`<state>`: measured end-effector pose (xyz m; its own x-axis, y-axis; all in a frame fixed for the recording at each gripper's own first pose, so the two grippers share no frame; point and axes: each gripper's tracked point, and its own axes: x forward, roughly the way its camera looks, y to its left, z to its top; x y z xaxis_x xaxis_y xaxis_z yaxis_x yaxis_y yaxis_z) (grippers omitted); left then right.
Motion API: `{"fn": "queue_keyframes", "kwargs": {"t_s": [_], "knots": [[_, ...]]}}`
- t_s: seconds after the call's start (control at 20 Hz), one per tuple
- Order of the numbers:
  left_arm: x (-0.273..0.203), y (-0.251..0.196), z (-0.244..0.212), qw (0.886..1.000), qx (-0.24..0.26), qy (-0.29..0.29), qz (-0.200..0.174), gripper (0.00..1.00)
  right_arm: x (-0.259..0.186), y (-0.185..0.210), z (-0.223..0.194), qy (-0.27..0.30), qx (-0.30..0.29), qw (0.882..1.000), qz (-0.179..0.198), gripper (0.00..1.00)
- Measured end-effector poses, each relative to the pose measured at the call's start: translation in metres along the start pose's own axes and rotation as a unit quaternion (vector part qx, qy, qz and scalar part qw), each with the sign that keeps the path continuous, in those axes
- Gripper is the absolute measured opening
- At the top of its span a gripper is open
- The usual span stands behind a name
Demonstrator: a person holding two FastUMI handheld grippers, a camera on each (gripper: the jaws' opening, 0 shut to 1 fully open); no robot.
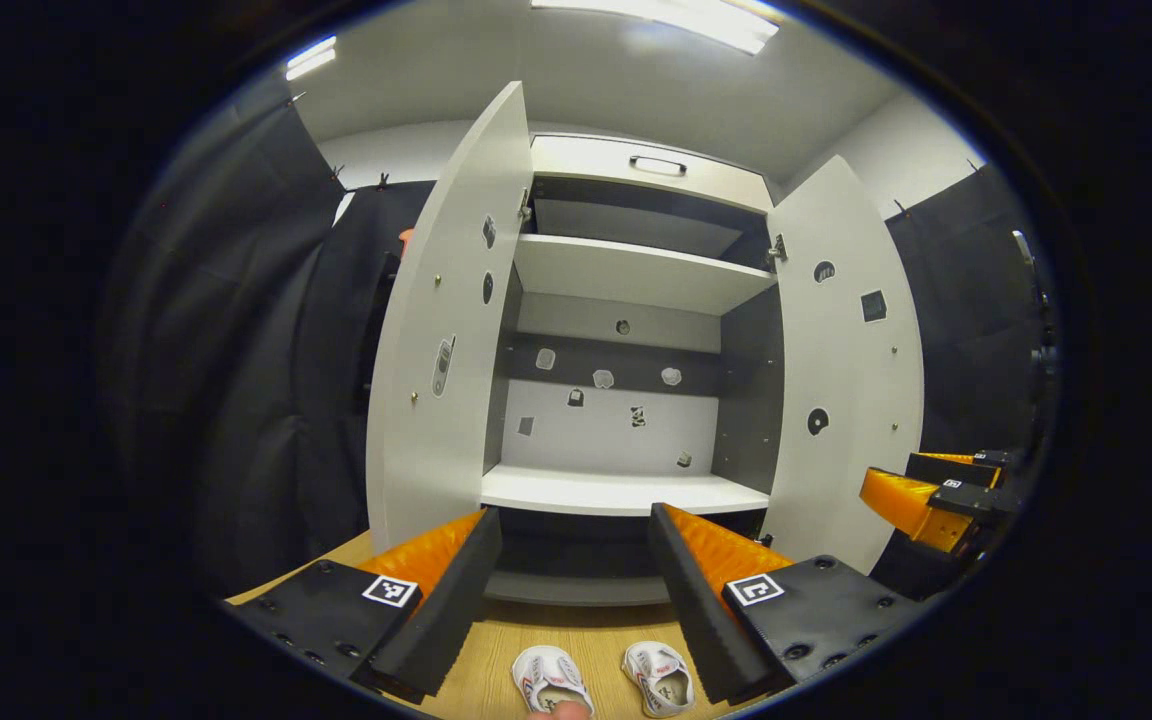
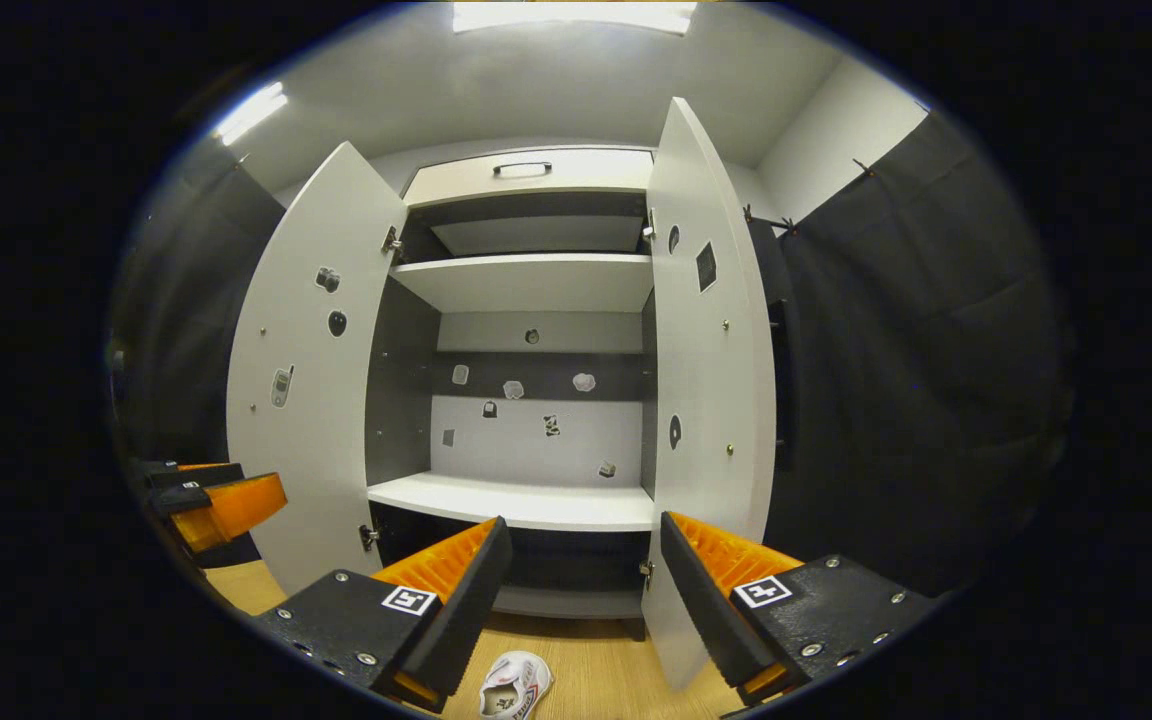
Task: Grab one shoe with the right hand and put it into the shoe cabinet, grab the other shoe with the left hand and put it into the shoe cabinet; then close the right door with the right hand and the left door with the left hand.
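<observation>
Still, both claws, left claw (image 1: 574, 570) & right claw (image 2: 584, 590), gaped wide w/ nothing held; right claw risked nudging shoe (image 2: 514, 685) sideways on floor.

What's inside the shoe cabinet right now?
The shoe cabinet holds bare shelves and small stickers on its back wall. Both shoes sit on the floor outside. The lowest compartment is partly hidden.
</observation>
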<state>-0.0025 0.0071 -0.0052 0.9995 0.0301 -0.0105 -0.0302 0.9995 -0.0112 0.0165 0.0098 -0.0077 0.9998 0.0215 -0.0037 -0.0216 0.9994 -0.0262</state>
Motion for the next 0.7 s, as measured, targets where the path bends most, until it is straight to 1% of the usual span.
{"fn": "queue_keyframes", "kwargs": {"t_s": [0.1,0.2,0.3,0.4,0.55,0.65,0.7], "knots": [[0.0,0.0,-0.001,1.0,-0.001,0.0,0.001,0.96,0.011,0.004,-0.006,-0.001,-0.006,1.0,0.006,0.92],[-0.001,0.001,-0.002,1.0,-0.004,0.001,0.002,0.96,0.025,0.006,-0.028,0.015,-0.023,1.0,0.01,0.92],[-0.002,0.001,-0.004,1.0,-0.006,0.003,0.003,0.96,0.037,0.014,-0.063,0.047,-0.036,0.998,0.016,0.93],[-0.004,0.006,-0.007,1.0,0.001,0.004,0.01,0.96,0.042,0.025,-0.112,0.09,-0.034,0.995,0.026,0.93],[-0.008,0.012,-0.015,1.0,0.008,0.01,0.019,0.96,0.041,0.039,-0.204,0.18,-0.034,0.982,0.034,0.93],[-0.01,0.014,-0.017,1.0,0.012,0.009,0.023,0.96,0.028,0.047,-0.262,0.249,-0.037,0.967,0.041,0.93],[-0.009,0.016,-0.019,1.0,0.012,0.01,0.024,0.96,0.021,0.051,-0.285,0.273,-0.037,0.96,0.045,0.93]]}}
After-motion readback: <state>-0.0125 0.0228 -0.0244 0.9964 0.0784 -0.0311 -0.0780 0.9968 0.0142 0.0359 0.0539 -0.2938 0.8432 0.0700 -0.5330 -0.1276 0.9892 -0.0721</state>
